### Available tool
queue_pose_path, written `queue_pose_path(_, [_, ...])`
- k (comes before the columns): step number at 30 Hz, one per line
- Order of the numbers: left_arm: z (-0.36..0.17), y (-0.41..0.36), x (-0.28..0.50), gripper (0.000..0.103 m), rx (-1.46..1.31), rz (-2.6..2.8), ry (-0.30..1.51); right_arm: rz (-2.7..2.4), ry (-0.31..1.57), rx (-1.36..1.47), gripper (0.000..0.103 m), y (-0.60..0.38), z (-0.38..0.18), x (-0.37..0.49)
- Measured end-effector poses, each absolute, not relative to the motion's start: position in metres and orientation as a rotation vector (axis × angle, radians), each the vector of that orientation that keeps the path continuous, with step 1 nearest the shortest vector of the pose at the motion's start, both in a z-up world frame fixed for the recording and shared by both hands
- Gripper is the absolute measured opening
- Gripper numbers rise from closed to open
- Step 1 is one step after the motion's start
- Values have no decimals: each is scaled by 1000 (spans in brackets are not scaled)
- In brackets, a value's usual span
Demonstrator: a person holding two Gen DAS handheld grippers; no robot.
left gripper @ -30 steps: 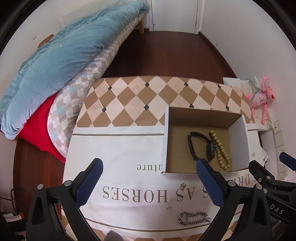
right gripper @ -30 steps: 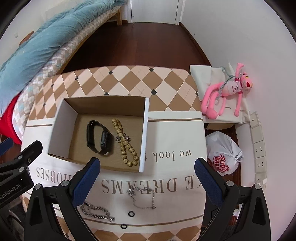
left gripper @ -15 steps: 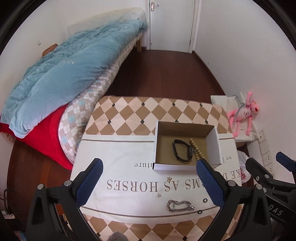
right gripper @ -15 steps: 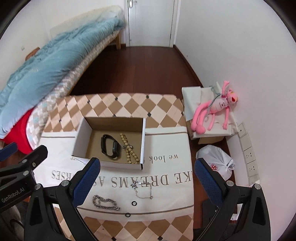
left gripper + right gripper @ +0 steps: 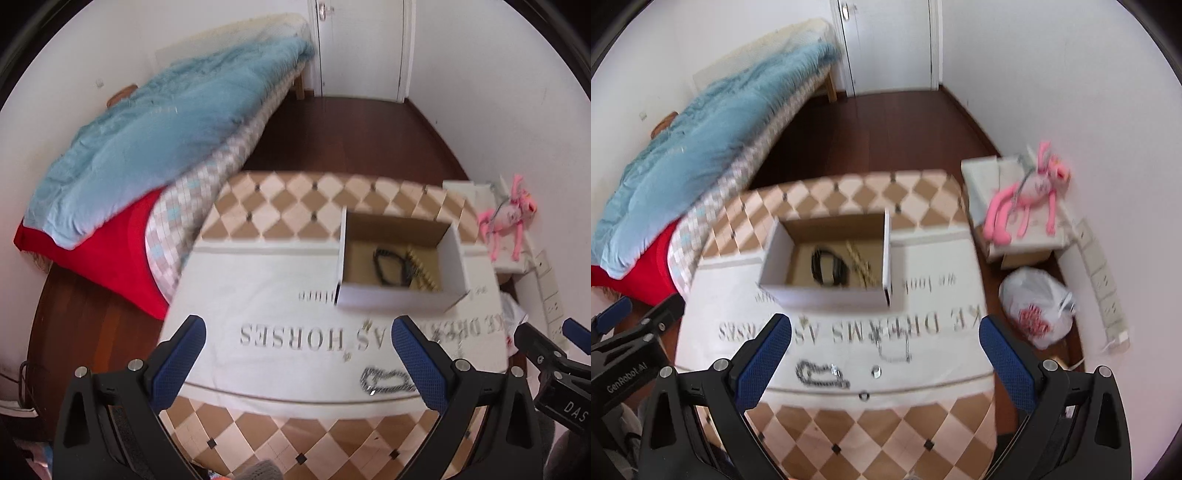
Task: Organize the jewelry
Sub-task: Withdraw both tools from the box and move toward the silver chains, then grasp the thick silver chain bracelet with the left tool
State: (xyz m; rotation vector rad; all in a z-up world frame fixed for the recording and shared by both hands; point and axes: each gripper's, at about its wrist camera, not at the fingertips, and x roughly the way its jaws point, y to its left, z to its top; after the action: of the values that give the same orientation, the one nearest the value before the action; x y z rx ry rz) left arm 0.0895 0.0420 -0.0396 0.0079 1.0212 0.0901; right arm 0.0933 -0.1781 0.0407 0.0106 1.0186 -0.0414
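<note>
Fingers (image 5: 186,360) of the left gripper (image 5: 299,363) spread wide, nothing between them; same for the right gripper (image 5: 881,360), blue pads well apart and empty. Both held above the near edge of the counter (image 5: 886,439), which carries a checkered cover and a white cloth (image 5: 266,291) with printed lettering. On the cloth, an open cardboard box (image 5: 827,291), white outside and brown inside. Inside it: a black band (image 5: 827,267) lying beside a string of gold beads (image 5: 862,267); blur hides whether they touch. In front of the box, loose on the cloth: a chunky silver chain (image 5: 822,374) nearest the right gripper's left finger, a thin necklace (image 5: 894,345) farther right, two small rings (image 5: 876,371) near the cloth's front edge. Small earring-like bits (image 5: 365,325) just before the box, too blurred to identify. Bed with blue duvet (image 5: 147,147) to the left; pink plush toy (image 5: 1027,195) on a box at right, white plastic bag (image 5: 1038,306) on the floor.
</note>
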Motion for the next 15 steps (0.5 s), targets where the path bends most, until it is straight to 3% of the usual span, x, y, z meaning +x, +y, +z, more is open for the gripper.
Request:
queue_pose_path(2, [-65,44,88,103,2,89,1066,-24,1074,43,101,-185,13,92])
queue_pose_path(4, [-89,44,86,103,4,95,1113,-19,1113,65,90,-191,-12,91])
queue_pose_path(6, [-112,44,85,103,17,98,1157,-13,1167,103,73,-200,-44,91])
queue_pose_path(15, [-176,36,87,103,38,73,1279,17,1229,111,46,-195,-122,92])
